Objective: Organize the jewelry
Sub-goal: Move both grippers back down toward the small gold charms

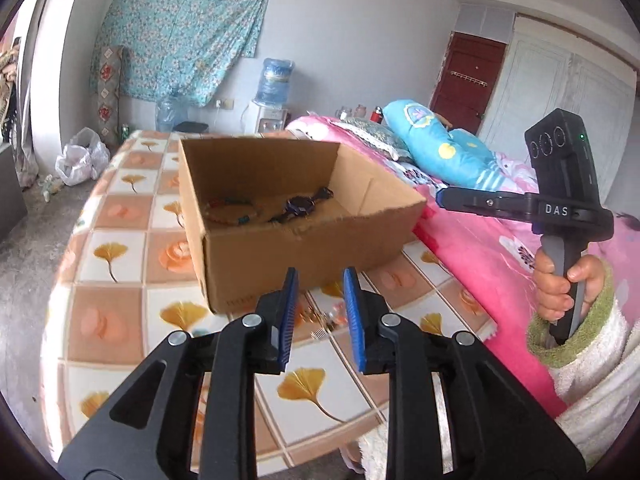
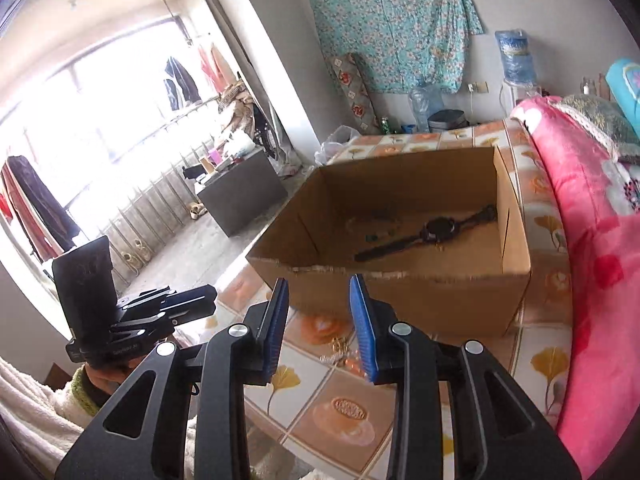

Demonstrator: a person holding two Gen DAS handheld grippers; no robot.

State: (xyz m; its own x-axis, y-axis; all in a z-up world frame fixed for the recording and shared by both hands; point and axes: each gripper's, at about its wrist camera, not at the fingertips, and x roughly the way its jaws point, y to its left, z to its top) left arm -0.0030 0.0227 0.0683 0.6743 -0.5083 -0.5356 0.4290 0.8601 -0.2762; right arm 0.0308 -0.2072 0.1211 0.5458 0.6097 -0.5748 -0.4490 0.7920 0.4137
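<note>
An open cardboard box stands on the patterned table; it also shows in the right wrist view. Inside lie a dark wristwatch and a beaded bracelet. A small gold and orange piece of jewelry lies on the table in front of the box. My left gripper is open and empty, just above that piece. My right gripper is open and empty, also above it. The right gripper shows in the left wrist view, raised beside the box.
The tablecloth has orange and ginkgo-leaf squares. A bed with a pink blanket runs along the table's right side, with a blue pillow. A water dispenser stands at the far wall.
</note>
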